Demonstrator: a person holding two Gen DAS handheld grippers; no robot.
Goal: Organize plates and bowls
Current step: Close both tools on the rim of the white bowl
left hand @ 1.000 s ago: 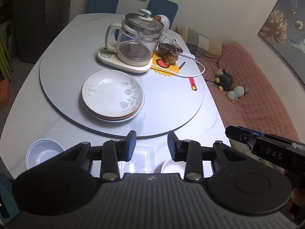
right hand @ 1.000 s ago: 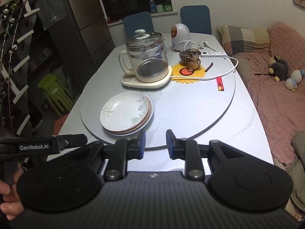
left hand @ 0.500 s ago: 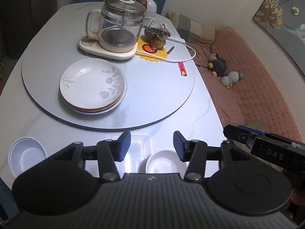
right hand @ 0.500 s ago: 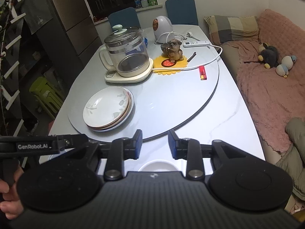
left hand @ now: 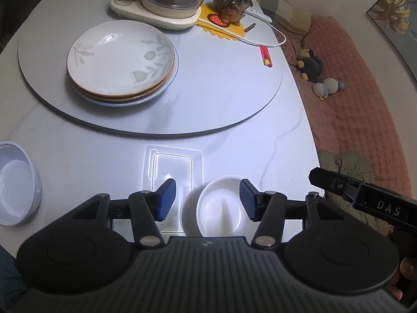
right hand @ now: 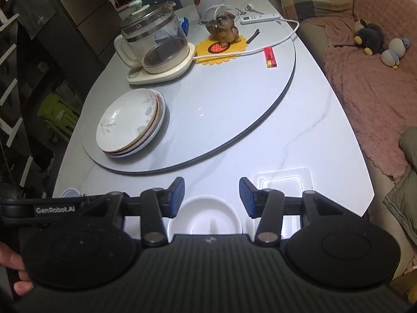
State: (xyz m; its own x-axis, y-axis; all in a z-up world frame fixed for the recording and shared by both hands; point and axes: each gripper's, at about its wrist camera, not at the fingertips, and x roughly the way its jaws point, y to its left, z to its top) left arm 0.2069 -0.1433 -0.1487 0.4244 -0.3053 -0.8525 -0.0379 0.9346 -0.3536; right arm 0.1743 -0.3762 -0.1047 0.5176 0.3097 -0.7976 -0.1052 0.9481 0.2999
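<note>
Here, nearest of all, the left gripper and the right gripper both hang over the small white bowl at the near edge of the table; earlier frames bear out that both sets of jaws have just been opening, and they now stand apart and empty, with the bowl seen between the fingers but no pad pressing on it. The bowl looks like glazed ceramic: stiff, light enough for one gripper, slick and easily chipped, so I would pinch its rim wall, one pad inside and one outside. Just left of it lies a clear plastic tray, and further left, by the table edge, a pale blue bowl, likely just as brittle. Further off, on the round turntable, sits the stack of plates, heavier and best taken by the rim. Beyond stands a glass kettle. Writing: "GenRobot.AI" on the left gripper's side, "DAS" on the right gripper's side
</note>
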